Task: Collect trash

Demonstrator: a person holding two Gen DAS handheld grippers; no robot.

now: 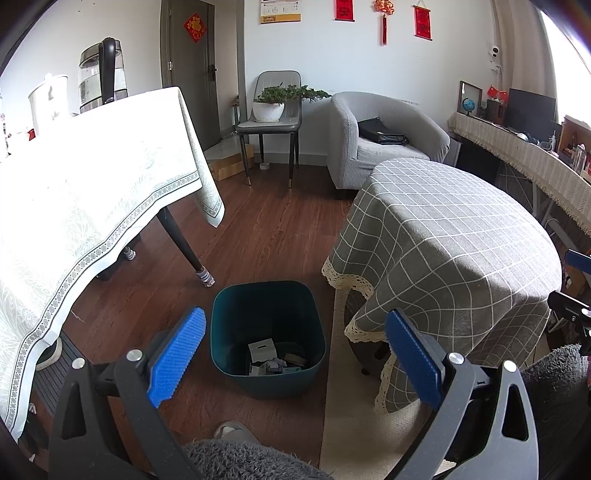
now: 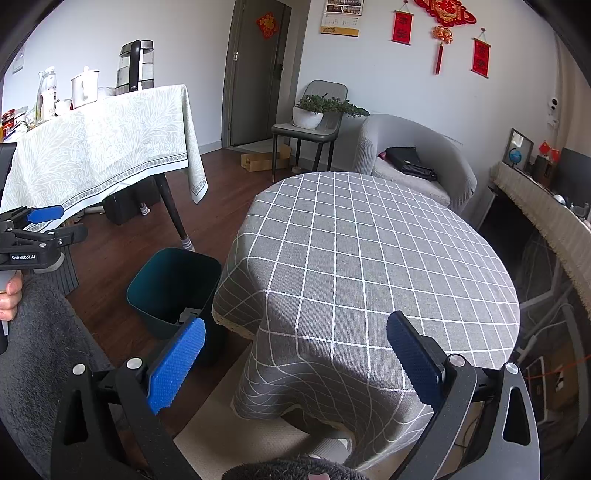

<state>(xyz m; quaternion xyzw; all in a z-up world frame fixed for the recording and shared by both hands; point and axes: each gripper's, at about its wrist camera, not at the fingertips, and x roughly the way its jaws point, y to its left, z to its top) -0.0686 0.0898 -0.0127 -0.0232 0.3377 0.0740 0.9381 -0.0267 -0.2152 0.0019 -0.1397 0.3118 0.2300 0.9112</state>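
Left wrist: upright bin, trash inside.

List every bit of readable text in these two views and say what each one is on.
"GenRobot.AI": on the black body of the left claw, seen in the right wrist view.
Wall calendar: print too small to read.
Red hanging scrolls: characters too blurred.
Red door decoration: character not legible.
Nothing else readable.
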